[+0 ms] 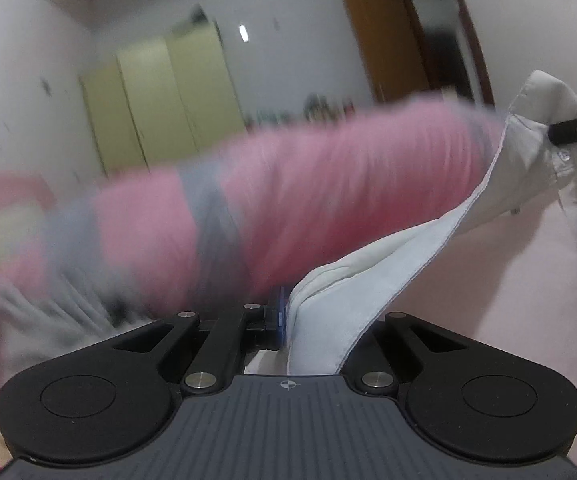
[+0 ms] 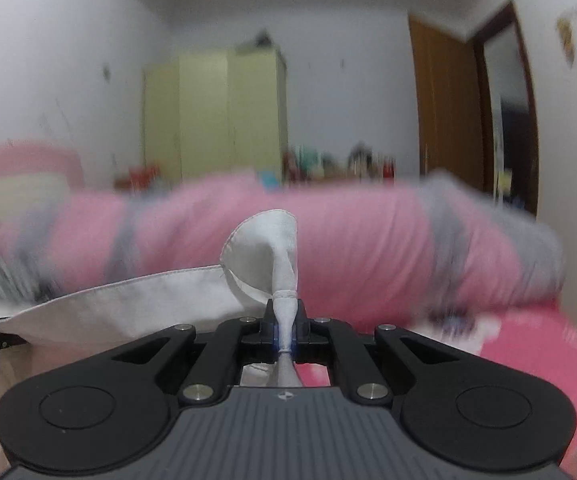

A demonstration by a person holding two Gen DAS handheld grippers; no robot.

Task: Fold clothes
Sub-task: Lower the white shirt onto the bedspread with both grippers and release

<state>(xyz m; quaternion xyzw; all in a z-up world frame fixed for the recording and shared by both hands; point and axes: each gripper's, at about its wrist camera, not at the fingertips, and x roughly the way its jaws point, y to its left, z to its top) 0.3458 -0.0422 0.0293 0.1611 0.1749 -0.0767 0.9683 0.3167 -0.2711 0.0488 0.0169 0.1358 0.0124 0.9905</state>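
Note:
A white shirt (image 1: 388,264) hangs stretched between my two grippers above the bed. In the left wrist view my left gripper (image 1: 286,320) is shut on a thick fold of it; the cloth hides the right-hand jaw. The shirt's buttoned edge runs up to the far right, where one of the right gripper's fingers (image 1: 576,130) pinches it. In the right wrist view my right gripper (image 2: 285,324) is shut on a narrow bunched corner of the shirt (image 2: 128,300), which fans out above the jaws and stretches away to the left.
A rolled pink and grey striped quilt (image 2: 348,240) lies across the bed behind the shirt, blurred. The pink bed sheet (image 2: 508,352) is below at the right. A yellow-green wardrobe (image 2: 216,116), a shelf of small items and a brown door (image 2: 444,104) stand at the far wall.

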